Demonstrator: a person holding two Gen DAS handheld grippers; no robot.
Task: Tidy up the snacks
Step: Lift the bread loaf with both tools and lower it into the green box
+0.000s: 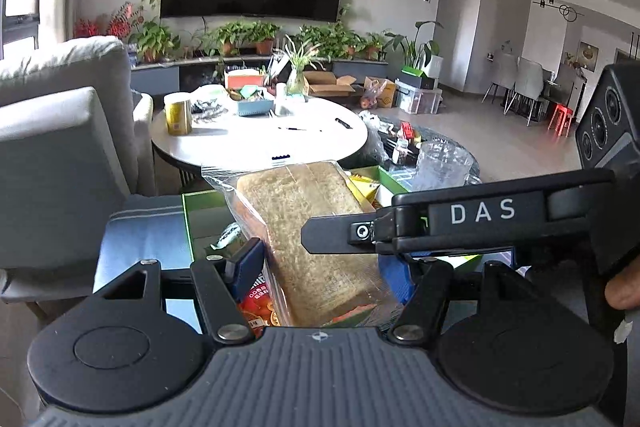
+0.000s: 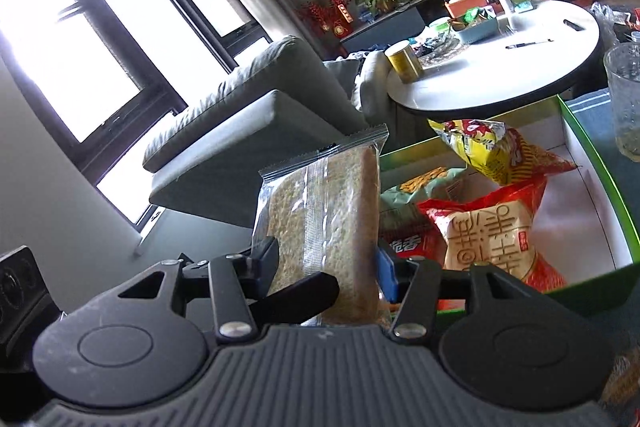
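The flat brown slab of bread in a clear, crimp-sealed plastic wrapper (image 2: 324,223) is held on edge in the air, above the near rim of the green-edged white cardboard box (image 2: 600,163) that already contains other snacks. It is clamped across its thickness between the blue pads of the right tongs (image 2: 326,265). The left tongs (image 1: 320,267) are closed on the same slab from the other side, as is seen in the left wrist view, where one black finger of the right tongs crosses in front.

A slip is judged the main risk: the film is smooth and loose, so only the wrapper may be pinched and the bread could slide out. With two grips on one packet, any uneven pull could twist or crush the soft slab, or tear the seal. If one pair is released early, the packet may swing and fall outside the box.

The yellow crisp bag (image 2: 492,151) and the red-and-cream packet (image 2: 496,239) lie heaped inside; they could be knocked or flattened on lowering. The clear ribbed glass jar (image 2: 626,99) beside the box could be struck.
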